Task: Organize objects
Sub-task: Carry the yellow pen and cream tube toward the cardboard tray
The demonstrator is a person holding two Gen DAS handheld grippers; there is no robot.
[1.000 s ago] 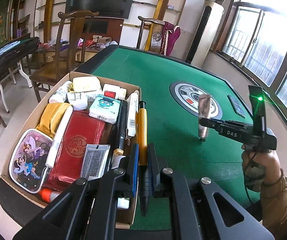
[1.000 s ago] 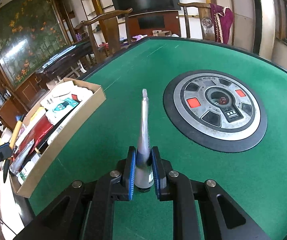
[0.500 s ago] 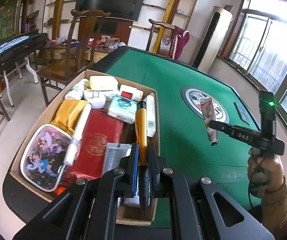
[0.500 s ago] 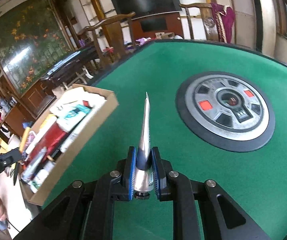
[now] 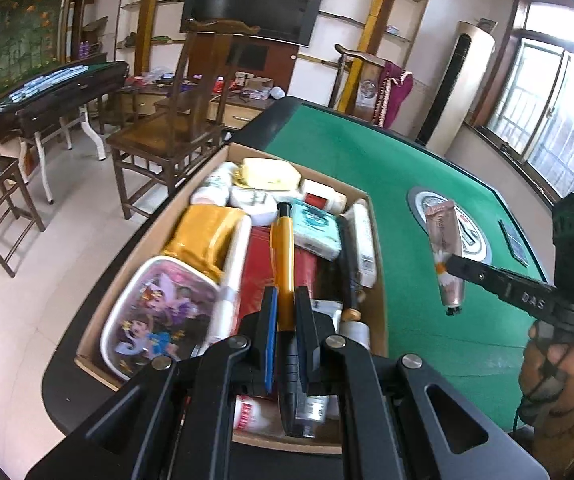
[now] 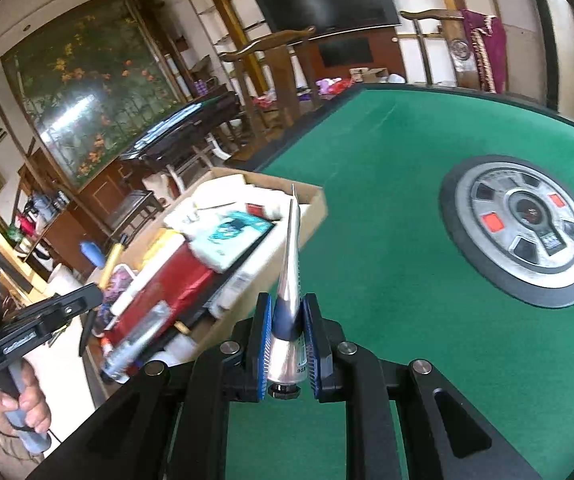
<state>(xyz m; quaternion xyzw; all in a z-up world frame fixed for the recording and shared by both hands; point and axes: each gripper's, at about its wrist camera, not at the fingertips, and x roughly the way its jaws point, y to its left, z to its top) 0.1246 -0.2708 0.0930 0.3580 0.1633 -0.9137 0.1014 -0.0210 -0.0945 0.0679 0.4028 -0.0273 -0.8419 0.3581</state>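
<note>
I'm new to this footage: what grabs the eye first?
The bright green felt table with its round grey centre panel. At its edge sits a crammed cardboard box. The left gripper holds an orange pen over it; the right gripper clamps a silver tube.

The pen point(image 5: 283, 256) now hangs over the box point(image 5: 379, 280), and the lifted tube point(image 6: 289, 280) has neared it.

A dark television point(image 5: 253, 6) hangs on the far wall above a wooden chair point(image 5: 175, 136) on the pale tiled floor. A flower painting point(image 6: 87, 96) fills the side wall, a tall white air conditioner point(image 5: 461, 84) stands by the window point(image 5: 555, 120), and a purple cloth point(image 6: 483, 46) drapes another chair.
</note>
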